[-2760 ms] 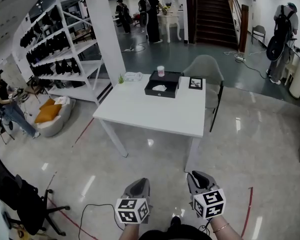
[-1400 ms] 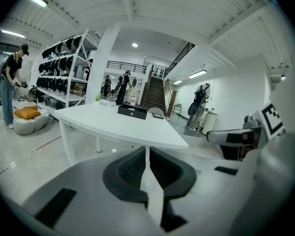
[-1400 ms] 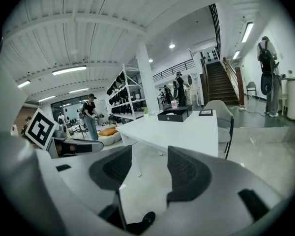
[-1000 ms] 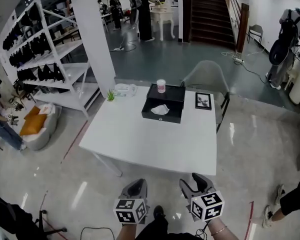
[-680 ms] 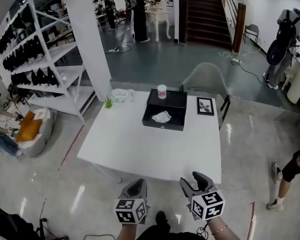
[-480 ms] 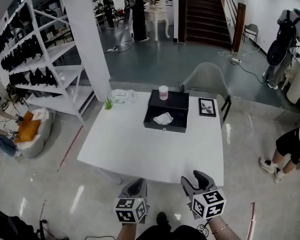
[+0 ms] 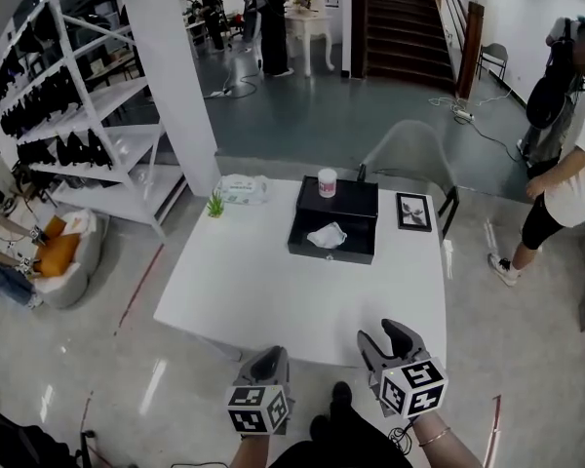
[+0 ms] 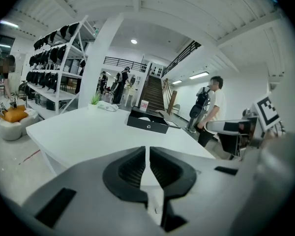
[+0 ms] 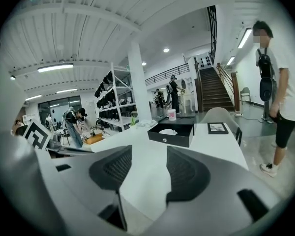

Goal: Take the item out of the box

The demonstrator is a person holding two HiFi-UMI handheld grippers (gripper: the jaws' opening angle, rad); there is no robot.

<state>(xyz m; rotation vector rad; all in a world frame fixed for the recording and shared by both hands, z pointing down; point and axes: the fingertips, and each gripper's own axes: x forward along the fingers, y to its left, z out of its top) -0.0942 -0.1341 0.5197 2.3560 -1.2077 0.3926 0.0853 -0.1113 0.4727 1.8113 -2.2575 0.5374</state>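
Observation:
A black open box (image 7: 333,252) stands at the far side of the white table (image 7: 273,286), with a crumpled white item (image 7: 327,235) lying inside it. The box (image 9: 171,134) and the white item (image 9: 168,131) also show in the right gripper view, and the box (image 8: 147,124) in the left gripper view. Both grippers hang low at the table's near edge, far from the box. My left gripper (image 7: 266,361) (image 8: 147,152) is shut and empty. My right gripper (image 7: 390,337) (image 9: 148,168) is open with nothing between its jaws.
Behind the box stands a white cup (image 7: 327,182); a framed picture (image 7: 413,212) lies to its right. A small plant (image 7: 214,204) and a tissue pack (image 7: 242,188) sit at the far left corner. A grey chair (image 7: 409,154) stands behind the table, and a person (image 7: 568,164) at the right.
The table has come closer in the head view. A person has walked in from the right toward the table's far right side. Both grippers stay low and unchanged.

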